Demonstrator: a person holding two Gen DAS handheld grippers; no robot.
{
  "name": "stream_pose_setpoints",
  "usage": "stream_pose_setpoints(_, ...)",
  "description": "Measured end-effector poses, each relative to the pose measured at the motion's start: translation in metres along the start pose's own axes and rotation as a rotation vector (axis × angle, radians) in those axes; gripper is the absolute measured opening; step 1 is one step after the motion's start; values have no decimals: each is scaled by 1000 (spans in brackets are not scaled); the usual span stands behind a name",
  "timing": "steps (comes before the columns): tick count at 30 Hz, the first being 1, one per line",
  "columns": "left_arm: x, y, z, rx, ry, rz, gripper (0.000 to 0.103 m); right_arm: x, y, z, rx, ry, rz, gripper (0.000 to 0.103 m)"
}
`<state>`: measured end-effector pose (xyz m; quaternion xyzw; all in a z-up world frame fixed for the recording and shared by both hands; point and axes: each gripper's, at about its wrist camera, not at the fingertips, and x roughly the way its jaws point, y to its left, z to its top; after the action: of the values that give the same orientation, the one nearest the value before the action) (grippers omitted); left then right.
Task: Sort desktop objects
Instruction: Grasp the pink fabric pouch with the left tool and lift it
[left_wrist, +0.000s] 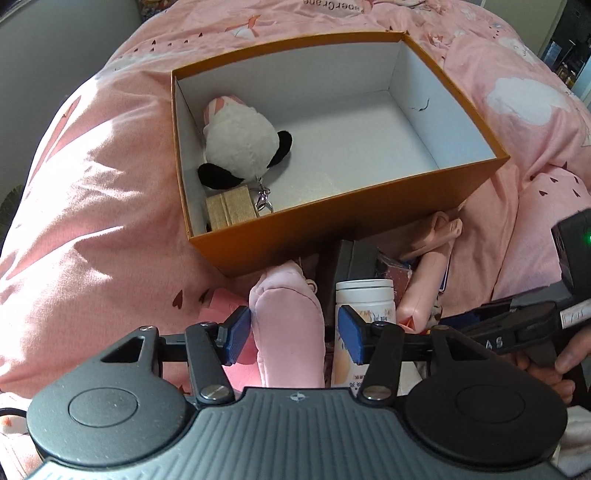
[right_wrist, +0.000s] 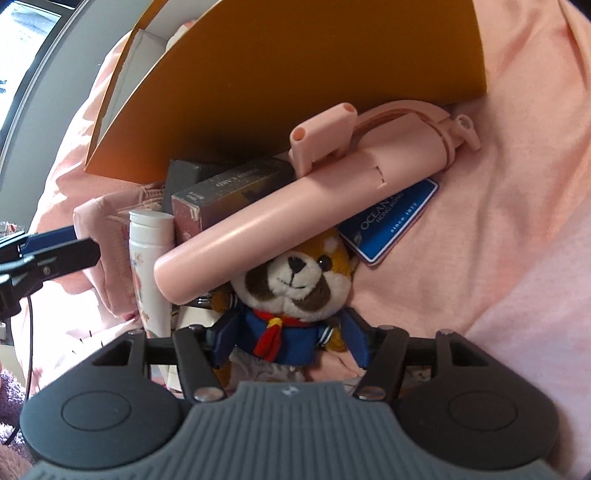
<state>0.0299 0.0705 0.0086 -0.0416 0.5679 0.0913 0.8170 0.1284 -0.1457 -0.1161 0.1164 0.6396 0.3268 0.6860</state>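
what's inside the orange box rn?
Inside the orange box: a panda plush with a metal clasp, and a small tan box, all at one end. The rest of the floor shows bare. The near wall hides the strip just behind it.

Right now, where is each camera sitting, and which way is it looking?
Left wrist: rides the left tongs, looks steeply down past a pink pouch to the orange box; fingers of the other hand show.
Right wrist: rides the right tongs, looks down at the plush fox under the pink stick; left tongs show.
Shared: box, white bottle.
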Motion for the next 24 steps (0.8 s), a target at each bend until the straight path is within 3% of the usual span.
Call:
stream_pose_setpoints(4, 11, 0, 0, -23, 46, 11, 59, -2, 15, -9, -77, -29, -41, 57)
stream_pose_setpoints(5, 13, -1, -1, -25, 50, 14, 54, -6, 18, -12, -91, -44, -54, 52)
stream_pose_setpoints(7, 13, 0, -3, -38, 51, 21, 49, -14, 25, -17, -123, -74, -73, 39)
stream_pose_setpoints(10, 9, 1, -5, -55, 45, 14, 42, -27, 35, -24, -175, -106, -92, 26)
stream_pose_setpoints(11, 8, 1, -5, -53, 42, 13, 41, -32, 37, -26, -188, -116, -96, 8)
stream_pose_setpoints(12, 6, 0, -5, -50, 38, 13, 39, -37, 40, -28, -200, -127, -108, 4)
stream_pose_setpoints(18, -12, -1, -3, -69, -18, 2, 35, -47, 33, -32, -199, -152, -105, 3)
stream_pose_setpoints(24, -52, -2, 2, -71, -140, -30, 33, -67, 42, -35, -221, -207, -108, 3)
